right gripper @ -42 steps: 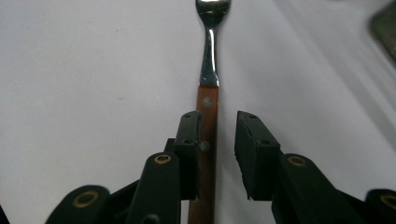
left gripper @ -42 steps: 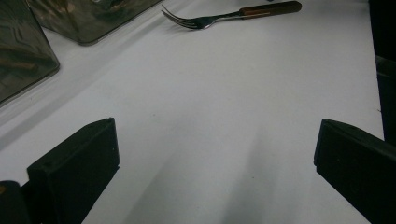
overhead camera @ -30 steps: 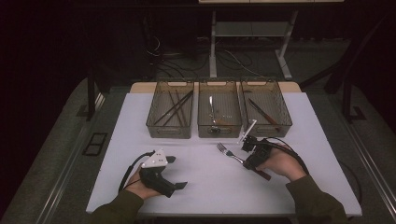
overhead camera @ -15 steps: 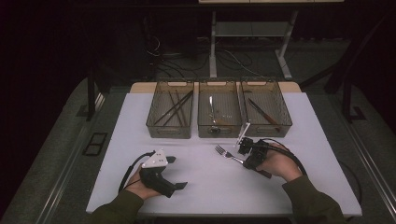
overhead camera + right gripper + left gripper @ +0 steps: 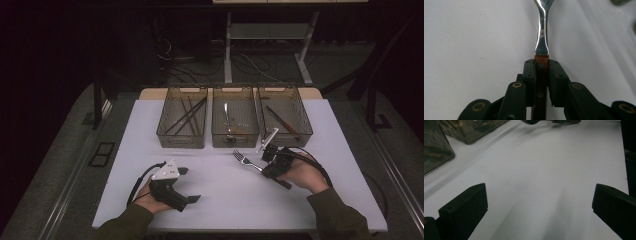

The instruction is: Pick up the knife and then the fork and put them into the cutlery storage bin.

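While the right gripper pinches the fork, these are the facts, working outward from it.

Right gripper (image 5: 266,165): jaws pressed onto the brown handle of the fork, one pad on each side, as the right gripper view shows (image 5: 541,72); they have just been closing, with the handle between them. It sits right of the desk's middle, toward the near edge.
Fork (image 5: 245,160): steel neck and head stick out of the jaws, prongs pointing toward the desk's left edge; in the right gripper view (image 5: 542,32) the neck runs straight up from the pads. Whether the head rests on the desk I cannot tell.
Left gripper (image 5: 187,185): jaws spread wide with nothing between them, near the desk's near-left corner; the left gripper view (image 5: 536,202) shows bare desk between the pads.
Desk (image 5: 225,200): white top.
Right bin (image 5: 305,131): just beyond the right gripper, at the far edge, dark utensils inside.
Middle bin (image 5: 235,140): holds a shiny utensil.
Left bin (image 5: 181,140): holds long dark sticks.
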The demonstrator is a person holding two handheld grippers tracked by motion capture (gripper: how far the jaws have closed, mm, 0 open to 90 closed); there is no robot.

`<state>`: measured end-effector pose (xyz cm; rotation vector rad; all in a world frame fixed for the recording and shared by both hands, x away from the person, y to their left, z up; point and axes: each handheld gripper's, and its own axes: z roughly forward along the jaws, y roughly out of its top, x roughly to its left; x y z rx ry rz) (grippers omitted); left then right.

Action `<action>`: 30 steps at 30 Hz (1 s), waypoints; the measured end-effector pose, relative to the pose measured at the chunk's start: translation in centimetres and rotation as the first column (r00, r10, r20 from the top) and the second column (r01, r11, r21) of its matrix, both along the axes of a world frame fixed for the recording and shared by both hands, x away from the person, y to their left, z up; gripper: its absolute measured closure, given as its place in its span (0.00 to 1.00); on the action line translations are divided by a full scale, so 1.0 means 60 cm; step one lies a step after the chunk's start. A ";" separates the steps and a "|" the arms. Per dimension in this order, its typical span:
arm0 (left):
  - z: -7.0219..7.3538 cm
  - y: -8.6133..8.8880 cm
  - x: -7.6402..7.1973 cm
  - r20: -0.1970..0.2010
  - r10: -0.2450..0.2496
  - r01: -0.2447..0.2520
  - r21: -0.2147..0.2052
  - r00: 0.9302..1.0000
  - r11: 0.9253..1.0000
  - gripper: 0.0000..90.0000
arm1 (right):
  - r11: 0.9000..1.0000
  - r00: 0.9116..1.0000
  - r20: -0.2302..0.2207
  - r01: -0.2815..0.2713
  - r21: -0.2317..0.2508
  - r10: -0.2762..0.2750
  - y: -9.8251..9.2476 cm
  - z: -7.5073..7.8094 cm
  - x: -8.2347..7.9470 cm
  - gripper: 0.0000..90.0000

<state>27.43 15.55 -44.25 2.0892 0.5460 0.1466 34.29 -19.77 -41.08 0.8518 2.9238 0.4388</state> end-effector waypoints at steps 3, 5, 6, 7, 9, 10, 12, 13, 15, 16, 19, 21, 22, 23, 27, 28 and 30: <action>0.000 0.000 0.000 0.000 0.000 0.000 -0.002 1.000 1.000 0.00 | 0.999 1.000 0.010 0.005 0.037 -0.005 -0.012 0.001 0.001 0.86; 0.000 0.000 0.000 0.000 0.000 0.000 -0.003 1.000 1.000 0.00 | 0.997 1.000 0.015 0.016 0.070 -0.017 -0.020 0.004 0.001 0.86; 0.000 0.000 0.000 0.000 -0.001 0.001 -0.003 1.000 1.000 0.00 | 0.997 1.000 0.019 0.020 0.081 -0.022 -0.024 0.004 0.002 0.86; 0.000 0.000 0.000 0.000 -0.001 0.001 -0.002 1.000 1.000 0.00 | 0.996 0.999 0.026 0.017 0.089 -0.020 -0.027 0.006 0.002 0.86; 0.000 0.000 0.000 0.000 -0.002 0.002 -0.003 1.000 1.000 0.00 | 0.993 0.999 0.032 0.033 0.115 -0.037 -0.033 0.007 0.002 0.86; 0.000 0.000 0.000 0.000 -0.002 0.002 -0.003 1.000 1.000 0.00 | 0.991 0.998 0.032 0.041 0.130 -0.046 -0.038 0.009 0.002 0.86; 0.000 0.000 0.000 0.000 -0.001 0.001 -0.003 1.000 1.000 0.00 | 0.986 0.997 0.039 0.054 0.157 -0.061 -0.046 0.011 0.002 0.86; 0.000 0.000 0.000 0.000 -0.001 0.001 -0.003 1.000 1.000 0.00 | 0.982 0.997 0.035 0.066 0.178 -0.073 -0.050 0.012 0.002 0.86; 0.000 0.000 0.000 -0.001 -0.001 0.000 -0.004 1.000 1.000 0.00 | 0.978 0.995 0.041 0.076 0.195 -0.085 -0.058 0.013 0.004 0.86; 0.000 0.000 0.000 -0.001 -0.001 0.001 -0.004 1.000 1.000 0.00 | 0.975 0.995 0.044 0.083 0.205 -0.093 -0.062 0.014 0.004 0.86; 0.000 0.000 0.000 -0.001 -0.002 0.002 -0.002 1.000 1.000 0.00 | 0.966 0.993 0.050 0.092 0.243 -0.108 -0.073 0.017 0.005 0.86; 0.000 0.001 0.000 0.000 -0.002 0.002 -0.002 1.000 1.000 0.00 | 0.958 0.991 0.061 0.101 0.269 -0.122 -0.080 0.021 0.006 0.86; 0.001 0.001 0.000 0.001 -0.003 0.003 -0.002 1.000 1.000 0.00 | 0.955 0.990 0.064 0.106 0.278 -0.128 -0.083 0.022 0.006 0.86; 0.001 0.001 0.000 0.001 -0.003 0.003 -0.002 1.000 1.000 0.00 | 0.950 0.988 0.069 0.110 0.291 -0.136 -0.087 0.024 0.006 0.86; 0.001 0.001 0.001 0.001 -0.003 0.003 -0.002 1.000 1.000 0.00 | 0.928 0.982 0.093 0.122 0.353 -0.165 -0.103 0.031 0.007 0.86; 0.001 0.001 0.000 0.001 -0.003 0.003 -0.002 1.000 1.000 0.00 | 0.922 0.981 0.096 0.123 0.366 -0.169 -0.106 0.033 0.007 0.86; 0.001 0.001 0.000 0.001 -0.002 0.002 -0.002 1.000 1.000 0.00 | 0.907 0.977 0.102 0.129 0.401 -0.184 -0.114 0.035 0.009 0.86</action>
